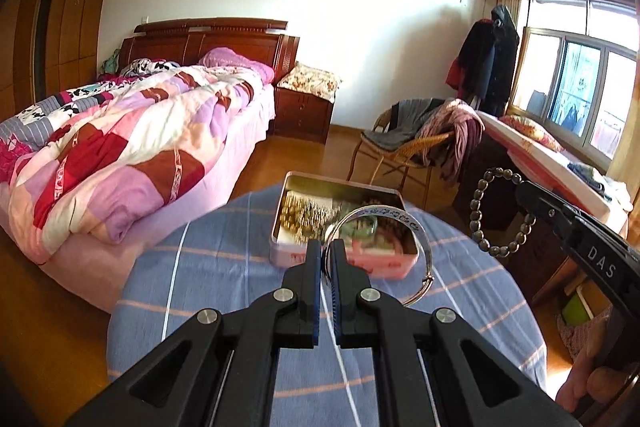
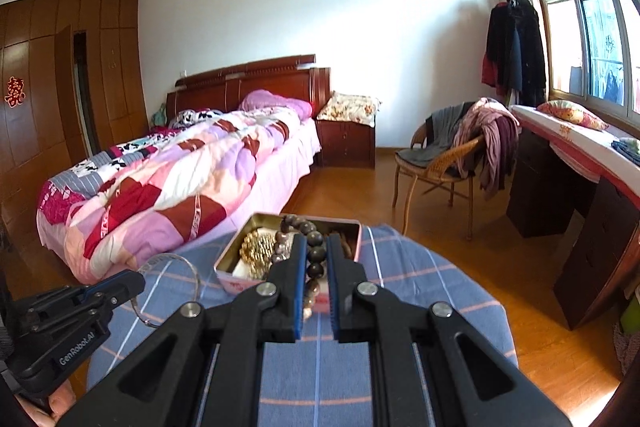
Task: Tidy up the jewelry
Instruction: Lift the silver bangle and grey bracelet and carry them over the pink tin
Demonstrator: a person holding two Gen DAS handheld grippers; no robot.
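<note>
The left wrist view shows the left gripper (image 1: 327, 247) at lower centre with its black fingers pressed together on the rim of a thin silver metal bangle with an engraved band (image 1: 404, 219). The bangle stands up as a ring in front of the open rectangular pink metal tin (image 1: 344, 259), which sits on a round table covered in blue cloth with pink and white stripes (image 1: 208, 267). Gold-coloured jewellery (image 1: 304, 215) lies inside the tin.

Only this view shows the dark round-bead bracelet (image 1: 476, 211) as a whole loop: it hangs at the right edge, clear of the table, from the tip of the right gripper (image 1: 524, 193), which comes in from the lower right with fingertips of a hand (image 1: 588, 383) beneath it.

The right wrist view gives the closer look at that grip: the right gripper (image 2: 317, 255) is clamped on the bead bracelet (image 2: 314, 239), the beads running between its blue-edged fingers, above the tin (image 2: 236, 259). Here the gold jewellery (image 2: 258, 251) shows as a heap at the tin's left end. The left gripper (image 2: 136, 281) enters at lower left, level with the table (image 2: 400, 287), and the bangle (image 2: 192, 267) arcs from its tip.

Both grippers point slightly downward across the table toward the bed.
</note>
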